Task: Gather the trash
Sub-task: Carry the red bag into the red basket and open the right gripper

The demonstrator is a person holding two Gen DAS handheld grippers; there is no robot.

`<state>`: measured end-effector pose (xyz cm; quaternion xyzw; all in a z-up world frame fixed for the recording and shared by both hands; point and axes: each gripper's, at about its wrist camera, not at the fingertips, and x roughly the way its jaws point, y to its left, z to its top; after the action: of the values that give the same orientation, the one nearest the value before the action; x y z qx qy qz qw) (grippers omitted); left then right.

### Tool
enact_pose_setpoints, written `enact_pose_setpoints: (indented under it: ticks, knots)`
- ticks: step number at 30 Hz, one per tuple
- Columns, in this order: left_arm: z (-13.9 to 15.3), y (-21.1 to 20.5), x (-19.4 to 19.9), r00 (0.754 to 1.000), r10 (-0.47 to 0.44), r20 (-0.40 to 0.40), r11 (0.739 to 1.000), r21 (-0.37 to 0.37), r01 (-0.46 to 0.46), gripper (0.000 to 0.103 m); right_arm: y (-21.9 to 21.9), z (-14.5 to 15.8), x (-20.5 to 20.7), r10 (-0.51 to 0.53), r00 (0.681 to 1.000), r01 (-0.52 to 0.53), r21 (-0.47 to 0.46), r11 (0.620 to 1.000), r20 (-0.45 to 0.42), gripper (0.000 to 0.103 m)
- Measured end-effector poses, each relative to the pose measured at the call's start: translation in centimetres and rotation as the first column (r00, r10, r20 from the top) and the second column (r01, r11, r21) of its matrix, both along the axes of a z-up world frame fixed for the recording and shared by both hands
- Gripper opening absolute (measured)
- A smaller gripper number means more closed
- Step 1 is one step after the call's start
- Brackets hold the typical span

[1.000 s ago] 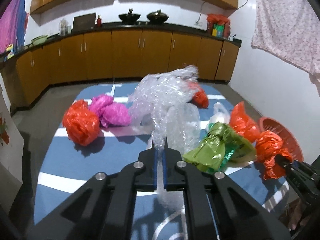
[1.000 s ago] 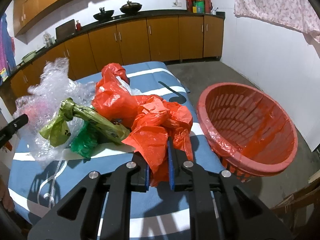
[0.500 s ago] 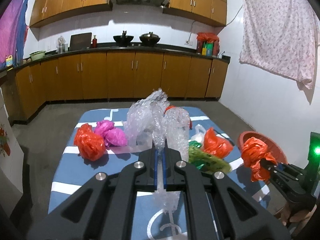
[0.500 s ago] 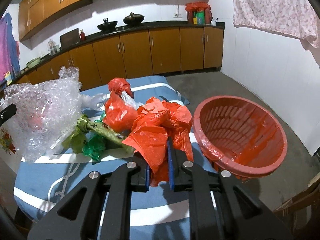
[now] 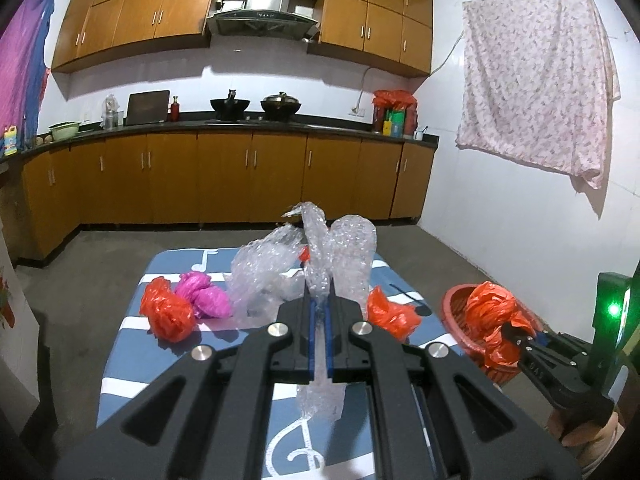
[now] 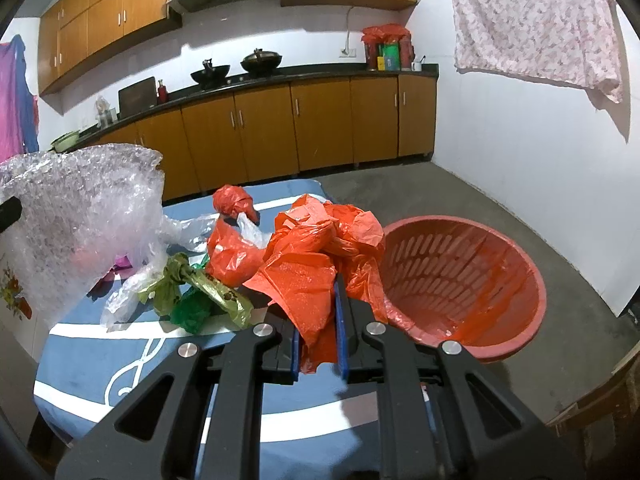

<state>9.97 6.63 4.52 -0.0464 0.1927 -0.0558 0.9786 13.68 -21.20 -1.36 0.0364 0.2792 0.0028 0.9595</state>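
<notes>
My left gripper [image 5: 319, 312] is shut on a sheet of clear bubble wrap [image 5: 340, 252] and holds it up above the blue table [image 5: 132, 364]. The bubble wrap also shows at the left of the right wrist view [image 6: 80, 216]. My right gripper [image 6: 318, 312] is shut on a crumpled orange plastic bag [image 6: 320, 256], held above the table's right edge, beside the red slatted basket [image 6: 460, 284] on the floor. In the left wrist view the right gripper [image 5: 516, 334] holds that bag [image 5: 490, 312] over the basket [image 5: 456, 308].
On the table lie an orange bag [image 5: 168, 312], a pink bag [image 5: 204, 294], another orange bag [image 5: 390, 312], a green bag [image 6: 200, 292] and clear plastic [image 6: 188, 232]. Brown kitchen cabinets [image 5: 224, 176] line the far wall. A white wall [image 6: 520, 152] stands right of the basket.
Both grippers have risen and pulled back from the table, lifting the bubble wrap and the orange bag. The orange bag is now nearer the basket.
</notes>
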Motion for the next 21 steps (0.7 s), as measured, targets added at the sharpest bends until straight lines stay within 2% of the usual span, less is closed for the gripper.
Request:
enact_pose_setpoints:
  ticks: [12, 21]
  knots:
    - [1.6, -2.1, 0.7, 0.999, -0.037, 0.034, 0.999, 0.003, 0.037, 0.005, -2.0, 1.5, -0.2, -0.044, 0.998, 0.045, -0.017, 0.999, 0.052, 0.014]
    - [1.8, -6.2, 2.6, 0.993, -0.115, 0.037, 0.993, 0.006, 0.115, 0.005, -5.2, 1.7, 0.7, -0.111, 0.992, 0.112, -0.02, 0.993, 0.063, 0.014]
